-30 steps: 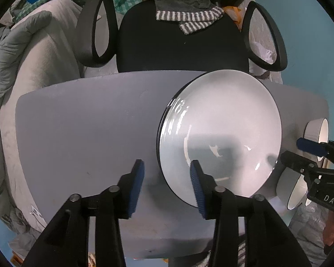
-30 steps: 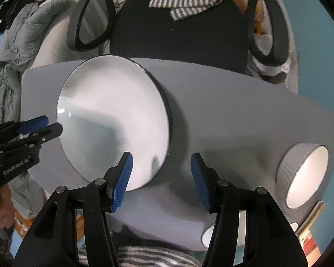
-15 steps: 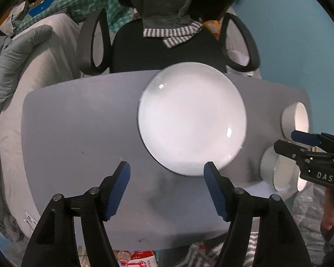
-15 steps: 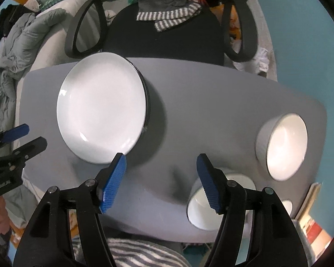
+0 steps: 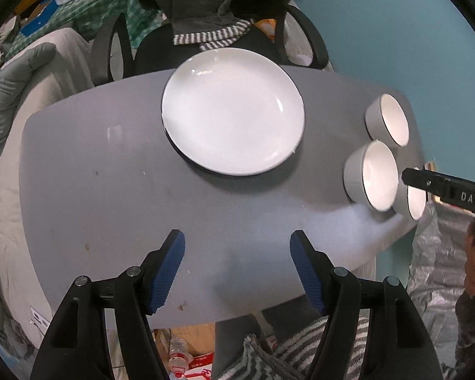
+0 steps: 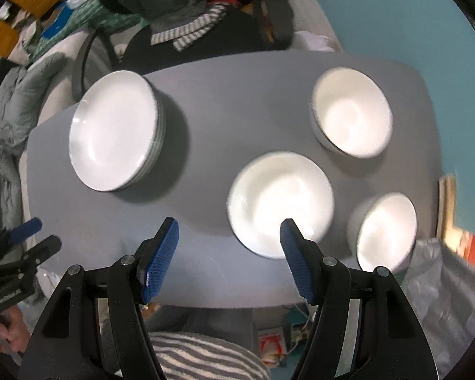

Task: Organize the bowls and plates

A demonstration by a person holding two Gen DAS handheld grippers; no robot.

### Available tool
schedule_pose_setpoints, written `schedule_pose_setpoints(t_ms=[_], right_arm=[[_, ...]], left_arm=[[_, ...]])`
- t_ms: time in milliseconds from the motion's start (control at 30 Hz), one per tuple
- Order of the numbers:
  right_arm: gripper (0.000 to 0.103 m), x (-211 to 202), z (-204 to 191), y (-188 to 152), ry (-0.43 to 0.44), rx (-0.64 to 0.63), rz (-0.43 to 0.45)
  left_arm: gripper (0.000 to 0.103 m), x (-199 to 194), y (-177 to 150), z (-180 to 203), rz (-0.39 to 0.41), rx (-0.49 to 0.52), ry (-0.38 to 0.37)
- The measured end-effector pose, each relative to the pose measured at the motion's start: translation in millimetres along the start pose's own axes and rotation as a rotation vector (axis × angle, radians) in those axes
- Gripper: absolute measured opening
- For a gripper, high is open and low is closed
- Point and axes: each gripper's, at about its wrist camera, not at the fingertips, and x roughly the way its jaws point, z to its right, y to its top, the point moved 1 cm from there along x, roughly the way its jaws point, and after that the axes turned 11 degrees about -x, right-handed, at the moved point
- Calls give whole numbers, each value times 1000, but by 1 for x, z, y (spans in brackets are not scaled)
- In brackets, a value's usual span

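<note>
A stack of white plates [image 5: 232, 110] [image 6: 114, 134] lies on the grey table [image 5: 110, 190] [image 6: 237, 95], toward its far side. Three white bowls sit at the right end: a far bowl [image 5: 388, 118] [image 6: 351, 112], a middle bowl [image 5: 372, 175] [image 6: 281, 202] and a near bowl [image 5: 415, 198] [image 6: 384, 229]. My left gripper [image 5: 237, 267] hovers open over bare table in front of the plates. My right gripper [image 6: 226, 256] hovers open above the table's near edge, its right pad over the middle bowl's rim. Nothing is between either pair of fingers.
A black office chair [image 5: 186, 50] with a striped cloth over it stands behind the table. Grey bedding [image 5: 12, 72] lies at the left, a teal wall [image 5: 395, 31] at the right. Bottles and boxes [image 5: 186, 361] lie on the floor below the near edge.
Both grippers let go of the plate, widened and rose back from it toward the near edge. The right one shifted right, bringing the bowls into view.
</note>
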Motion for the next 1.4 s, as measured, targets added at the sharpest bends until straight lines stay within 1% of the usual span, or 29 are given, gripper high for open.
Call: schedule_pose_setpoints(t_ms=[133,367,500,600,667,800,967,1100,1267,1400], right_arm=[[66,-9,12,-25,-27,47,18],[66,-23,33,-56,-60,99,34],[66,-23,42,-64,-68,110,36],[66,-21,51,-67,-75,109,33],[66,-19,56,-68,-71,102,32],[66,-12,66,-65,-74,70,26],[66,0,84,-58,-54,47,8],[66,9,97,-49,-40,27,-1],[66,21,104,-38,-17,-13,-6],[66,35,106,-30,-2,-47,-26]], left_arm=[[70,-5,-13,8,-1,31,-18],[71,-5,-28,31,-24,78,-41],[71,-4,-31,45,-27,93,-53],[74,1,-30,58,-31,98,-60],[74,5,-29,68,-38,108,-44],[74,15,-26,90,-43,123,-53],[74,30,-18,113,-63,104,-58],[74,43,-12,130,-68,97,-39],[74,63,-6,144,-83,65,-19],[74,76,1,149,-97,11,-25]])
